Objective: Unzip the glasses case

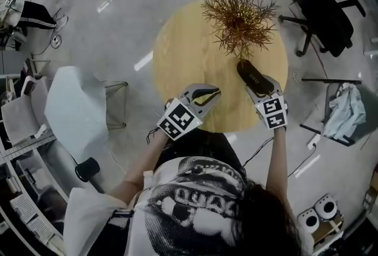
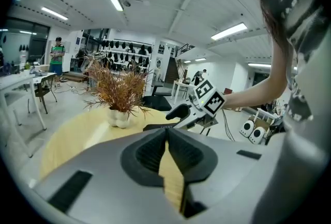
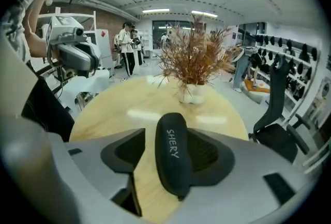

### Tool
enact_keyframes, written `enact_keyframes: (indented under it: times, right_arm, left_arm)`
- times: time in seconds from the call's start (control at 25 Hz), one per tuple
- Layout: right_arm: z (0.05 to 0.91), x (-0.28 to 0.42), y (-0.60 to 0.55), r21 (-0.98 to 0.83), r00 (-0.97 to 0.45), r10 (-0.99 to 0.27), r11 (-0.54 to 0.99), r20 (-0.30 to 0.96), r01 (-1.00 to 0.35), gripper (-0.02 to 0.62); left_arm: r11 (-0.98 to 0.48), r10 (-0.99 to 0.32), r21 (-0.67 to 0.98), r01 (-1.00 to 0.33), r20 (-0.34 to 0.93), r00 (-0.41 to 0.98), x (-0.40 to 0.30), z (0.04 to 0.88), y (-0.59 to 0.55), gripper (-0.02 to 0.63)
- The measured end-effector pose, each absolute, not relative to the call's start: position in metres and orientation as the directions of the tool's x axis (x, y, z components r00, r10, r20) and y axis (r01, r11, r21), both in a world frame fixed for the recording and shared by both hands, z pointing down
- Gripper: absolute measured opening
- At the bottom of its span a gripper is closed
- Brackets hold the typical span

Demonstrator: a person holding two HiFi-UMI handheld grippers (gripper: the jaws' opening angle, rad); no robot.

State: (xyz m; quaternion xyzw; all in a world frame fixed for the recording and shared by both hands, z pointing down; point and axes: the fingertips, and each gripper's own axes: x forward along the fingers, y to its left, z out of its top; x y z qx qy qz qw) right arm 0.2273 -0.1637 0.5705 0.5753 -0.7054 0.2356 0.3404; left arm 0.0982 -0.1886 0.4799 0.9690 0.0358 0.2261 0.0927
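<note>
Glasses case (image 1: 254, 75) lies on the desk (image 1: 189, 54) between the released right tongs (image 1: 261, 88).
Its long axis runs far-left to near-right, near end covered by those tongs; the zip is hard to make out; left tongs (image 2: 166, 137) clenched, empty.

glasses case (image 3: 173, 158) | black, oblong, white "shery" lettering | lying on round wooden table (image 1: 177, 60)

The glasses case (image 1: 253, 74) touches the right tool's (image 1: 258, 90) tips over the round table (image 1: 177, 60) — dried plant (image 1: 239, 15) beside.
</note>
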Motion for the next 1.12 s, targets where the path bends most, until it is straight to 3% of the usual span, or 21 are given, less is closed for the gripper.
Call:
enact_keyframes:
  times: [0.32,0.6,0.92,1.12]
  right_arm:
    - [0.610,0.245,-0.181,-0.036,-0.220,-0.468,0.370,0.856,-0.928,0.334]
    - [0.618,0.234,-0.185,-0.177,-0.393,-0.354,0.511,0.849,-0.841,0.302]
    - [0.617,0.200,-0.145,-0.169,-0.501,-0.163,0.816,0.850,-0.553,0.295]
    - [0.617,0.191,-0.123,-0.152,-0.506,-0.056,0.920,0.861,-0.360,0.296]
  left_arm:
    - [-0.973,0.074,0.227,-0.028,0.428,0.901,0.091,0.481,-0.198,0.023]
    - [-0.965,-0.025,0.222,-0.139,0.450,0.893,0.084,0.487,-0.201,0.023]
    - [-0.944,-0.134,0.193,-0.268,0.517,0.845,0.087,0.511,-0.185,0.023]
    - [-0.982,-0.034,0.130,-0.141,0.603,0.797,0.101,0.551,-0.164,0.032]
